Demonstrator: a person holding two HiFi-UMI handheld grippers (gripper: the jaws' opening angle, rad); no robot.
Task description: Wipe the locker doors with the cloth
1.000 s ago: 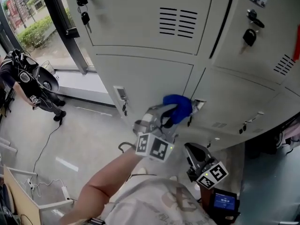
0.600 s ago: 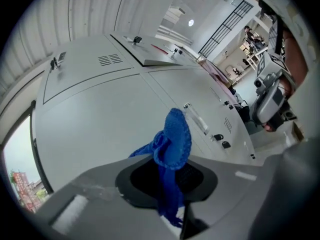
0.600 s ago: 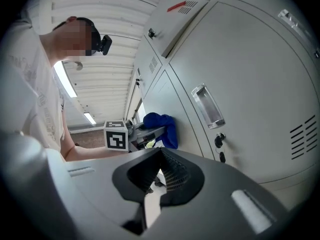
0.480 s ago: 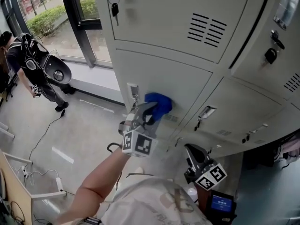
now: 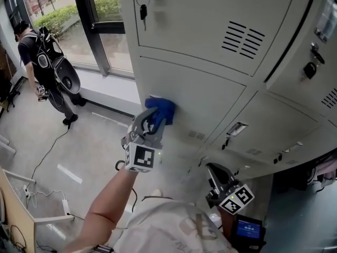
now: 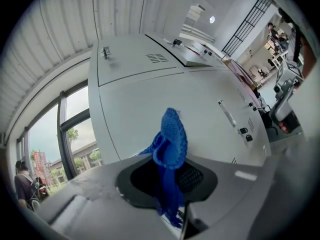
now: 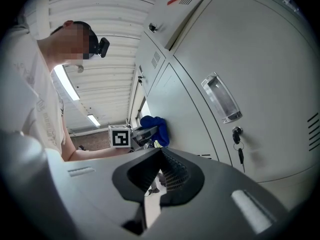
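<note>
A blue cloth point(image 5: 160, 111) is pressed against the lower-left grey locker door point(image 5: 210, 101), near that door's left edge. My left gripper point(image 5: 152, 121) is shut on the cloth; in the left gripper view the cloth point(image 6: 169, 154) sticks up from between the jaws against the door point(image 6: 165, 94). My right gripper point(image 5: 216, 177) hangs low by the person's body, away from the lockers, jaws shut and empty point(image 7: 152, 184). From the right gripper view the cloth point(image 7: 155, 128) and the left gripper point(image 7: 145, 132) show against the door.
Keys hang from the upper locker's lock point(image 5: 142, 4). Another person point(image 5: 50, 70) with gear stands on the floor by the window at the left. Cables and a power strip point(image 5: 67, 210) lie on the floor. A handle point(image 5: 235, 129) is on the neighbouring lower door.
My left gripper has dragged the blue cloth leftward across the lower door, from near its right edge to its left edge. The right gripper has stayed put.
</note>
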